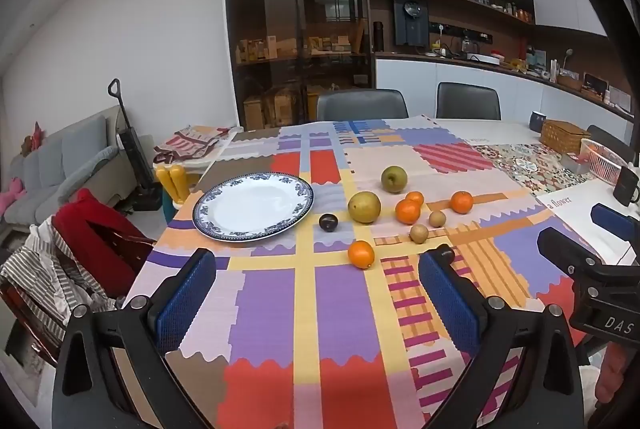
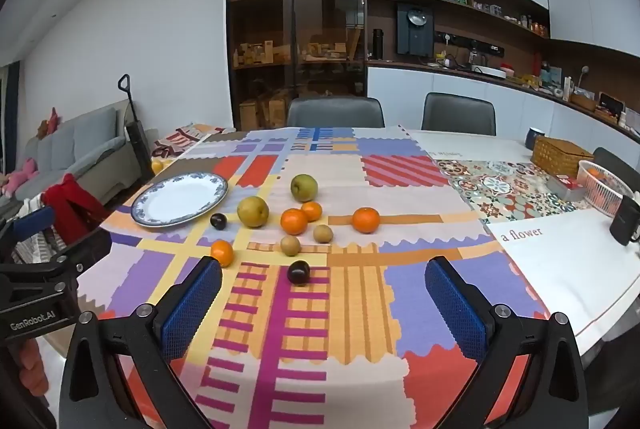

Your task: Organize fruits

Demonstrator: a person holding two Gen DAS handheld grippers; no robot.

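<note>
Fruit lies loose on the counter [image 2: 560, 269] right of the empty plate [image 2: 180, 199]; both tools, left tool [image 1: 316, 293] and right tool [image 2: 324, 295], hover wide open, empty. Start with the near plum [image 2: 298, 272]: straddle it squarely, close gently, lest it roll.

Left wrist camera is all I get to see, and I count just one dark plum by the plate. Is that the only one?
Observer: No. A second plum lies alone on the tablecloth, just ahead of the right gripper.
Operator: Is that gripper holding anything?
Observer: No. Its jaws stand wide open with nothing between them.
Operator: What's in the pink basket way over on the side?
Observer: The pink basket has an orange item inside; I cannot tell what it is.
</note>
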